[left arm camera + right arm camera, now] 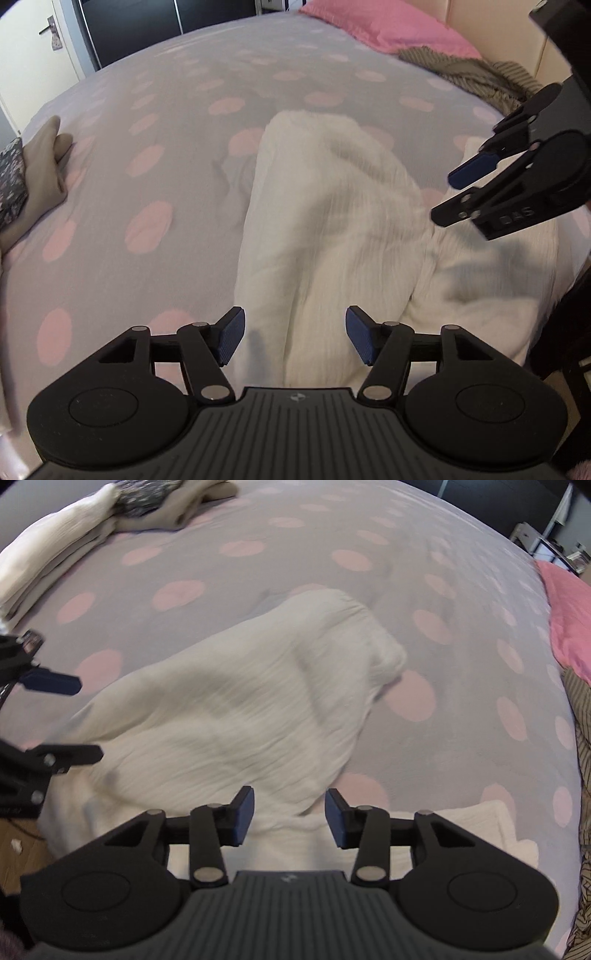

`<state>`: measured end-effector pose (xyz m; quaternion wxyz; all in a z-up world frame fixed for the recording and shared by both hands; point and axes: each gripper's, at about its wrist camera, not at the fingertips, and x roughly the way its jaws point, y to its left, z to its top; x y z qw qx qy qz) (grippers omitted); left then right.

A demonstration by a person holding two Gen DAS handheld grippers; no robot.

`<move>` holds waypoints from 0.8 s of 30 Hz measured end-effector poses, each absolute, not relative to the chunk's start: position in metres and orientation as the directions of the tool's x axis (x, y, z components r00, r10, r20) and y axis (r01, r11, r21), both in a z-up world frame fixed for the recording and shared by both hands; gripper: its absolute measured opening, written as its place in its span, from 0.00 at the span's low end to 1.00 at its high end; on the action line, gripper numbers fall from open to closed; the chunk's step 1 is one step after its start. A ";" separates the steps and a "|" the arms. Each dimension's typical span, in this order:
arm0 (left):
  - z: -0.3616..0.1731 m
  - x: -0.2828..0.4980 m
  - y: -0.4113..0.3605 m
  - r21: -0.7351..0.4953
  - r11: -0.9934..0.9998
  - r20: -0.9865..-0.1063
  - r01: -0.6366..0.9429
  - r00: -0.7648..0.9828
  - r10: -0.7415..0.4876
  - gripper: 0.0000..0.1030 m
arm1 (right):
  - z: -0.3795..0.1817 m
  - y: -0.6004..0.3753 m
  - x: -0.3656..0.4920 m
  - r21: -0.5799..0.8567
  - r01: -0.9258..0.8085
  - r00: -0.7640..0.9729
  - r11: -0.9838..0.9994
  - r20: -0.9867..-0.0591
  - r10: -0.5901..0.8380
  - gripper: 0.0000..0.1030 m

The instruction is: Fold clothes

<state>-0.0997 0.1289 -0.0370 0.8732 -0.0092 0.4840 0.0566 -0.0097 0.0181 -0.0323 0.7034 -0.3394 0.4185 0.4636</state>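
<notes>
A cream ribbed garment (332,221) lies crumpled lengthwise on the bed, also filling the middle of the right wrist view (240,716). My left gripper (294,338) hovers open over its near end, nothing between the blue pads. My right gripper (289,818) is open above the garment's near edge, also holding nothing. In the left wrist view the right gripper (452,195) comes in from the right with its jaws apart. The left gripper (85,718) shows at the left edge of the right wrist view, jaws apart.
The bed has a grey cover with pink dots (147,155). A pink pillow (384,26) and a striped grey cloth (469,74) lie at the head. Folded beige and patterned clothes (110,506) are stacked at the far side. Wooden floor (18,853) shows beside the bed.
</notes>
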 end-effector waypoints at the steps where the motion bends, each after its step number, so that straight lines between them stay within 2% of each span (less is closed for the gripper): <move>1: -0.040 -0.096 0.130 0.030 0.994 -0.843 -0.110 0.531 0.084 0.57 | -0.036 0.021 -0.004 -0.090 -0.930 0.227 0.356 -0.902 0.366 0.47; 4: -0.055 -0.088 0.134 0.038 0.990 -0.853 -0.136 0.512 0.103 0.55 | -0.046 0.031 0.012 -0.086 -0.910 0.247 0.406 -0.899 0.362 0.47; 9: -0.077 -0.082 0.147 0.054 0.979 -0.879 -0.196 0.456 0.140 0.39 | -0.062 0.047 0.028 -0.052 -0.886 0.238 0.462 -0.905 0.354 0.46; 11: -0.082 -0.082 0.154 0.040 0.976 -0.889 -0.212 0.438 0.132 0.27 | -0.070 0.053 0.029 -0.040 -0.884 0.222 0.466 -0.913 0.343 0.44; 14: -0.085 -0.081 0.157 0.028 0.976 -0.897 -0.216 0.426 0.120 0.15 | -0.068 0.061 0.017 -0.030 -0.906 0.200 0.422 -0.910 0.364 0.08; 21: -0.069 -0.087 0.166 0.043 0.967 -0.891 -0.250 0.428 0.151 0.15 | -0.042 0.073 -0.025 0.014 -0.962 0.125 0.274 -0.866 0.484 0.05; 24: -0.060 -0.095 0.172 0.054 0.960 -0.892 -0.276 0.418 0.170 0.18 | -0.030 0.071 -0.054 0.048 -0.988 0.040 0.149 -0.843 0.536 0.05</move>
